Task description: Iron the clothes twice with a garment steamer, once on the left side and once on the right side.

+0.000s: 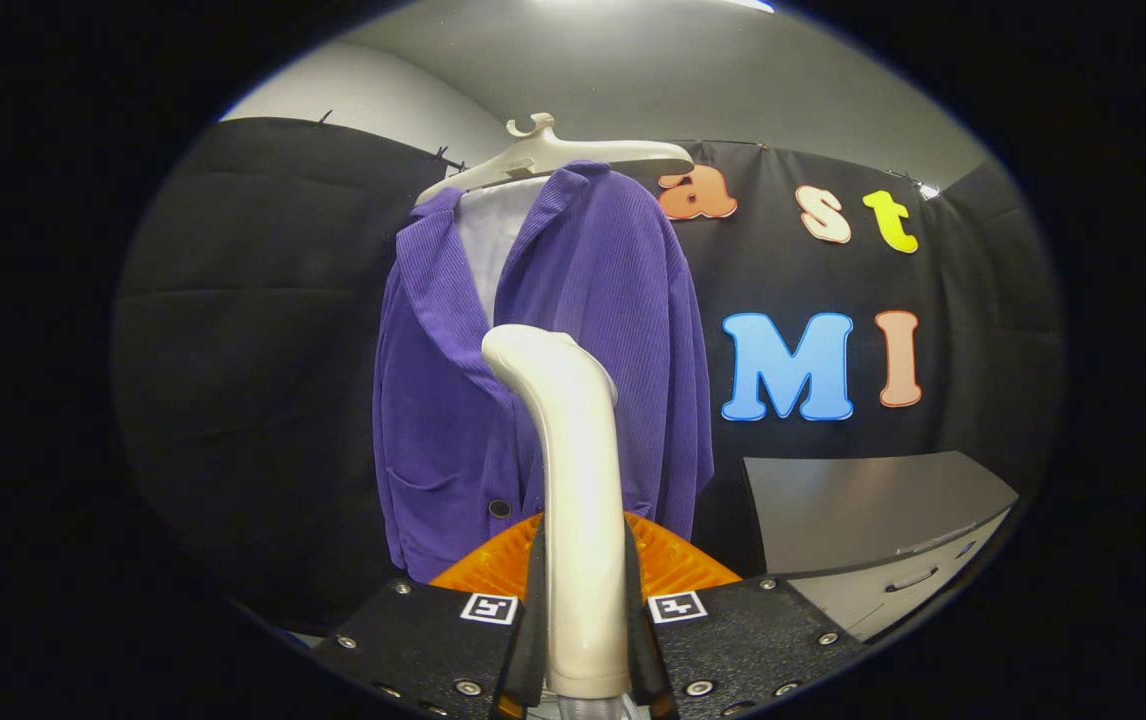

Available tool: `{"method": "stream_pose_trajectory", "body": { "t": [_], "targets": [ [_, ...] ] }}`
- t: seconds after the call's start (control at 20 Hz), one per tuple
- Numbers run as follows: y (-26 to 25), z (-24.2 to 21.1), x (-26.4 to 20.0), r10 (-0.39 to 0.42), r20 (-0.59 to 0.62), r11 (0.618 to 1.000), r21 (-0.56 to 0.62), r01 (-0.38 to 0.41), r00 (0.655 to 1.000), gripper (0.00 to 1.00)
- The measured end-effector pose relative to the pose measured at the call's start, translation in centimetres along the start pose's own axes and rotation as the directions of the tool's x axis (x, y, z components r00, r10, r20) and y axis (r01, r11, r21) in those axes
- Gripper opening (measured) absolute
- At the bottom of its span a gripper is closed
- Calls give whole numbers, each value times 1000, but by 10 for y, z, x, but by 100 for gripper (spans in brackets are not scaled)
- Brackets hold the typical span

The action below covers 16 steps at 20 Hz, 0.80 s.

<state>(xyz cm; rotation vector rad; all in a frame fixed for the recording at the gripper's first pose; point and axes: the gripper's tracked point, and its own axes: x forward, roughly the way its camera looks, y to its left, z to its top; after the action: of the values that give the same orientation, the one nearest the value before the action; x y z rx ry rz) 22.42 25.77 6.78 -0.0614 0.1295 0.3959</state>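
Note:
A purple corduroy jacket hangs on a white hanger against the black cloth wall, with a white lining showing at its open collar. My gripper is shut on the handle of a white garment steamer, which stands upright between the fingers. The steamer's curved head rises in front of the jacket's chest, near the middle where the two front panels meet. I cannot tell whether the head touches the cloth. A dark button shows low on the jacket's left panel, beside a patch pocket.
A grey cabinet with a flat top and drawer handles stands to the right of the jacket, close by. The black cloth wall runs behind and to both sides. Pale wall and ceiling show above.

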Motion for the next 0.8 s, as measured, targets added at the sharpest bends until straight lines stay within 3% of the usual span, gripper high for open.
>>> {"method": "stream_pose_trajectory", "body": {
  "t": [0.8],
  "targets": [
    [9, -101, -16, -50, -148, 999, 3, 51, 988, 33]
  ]
}}
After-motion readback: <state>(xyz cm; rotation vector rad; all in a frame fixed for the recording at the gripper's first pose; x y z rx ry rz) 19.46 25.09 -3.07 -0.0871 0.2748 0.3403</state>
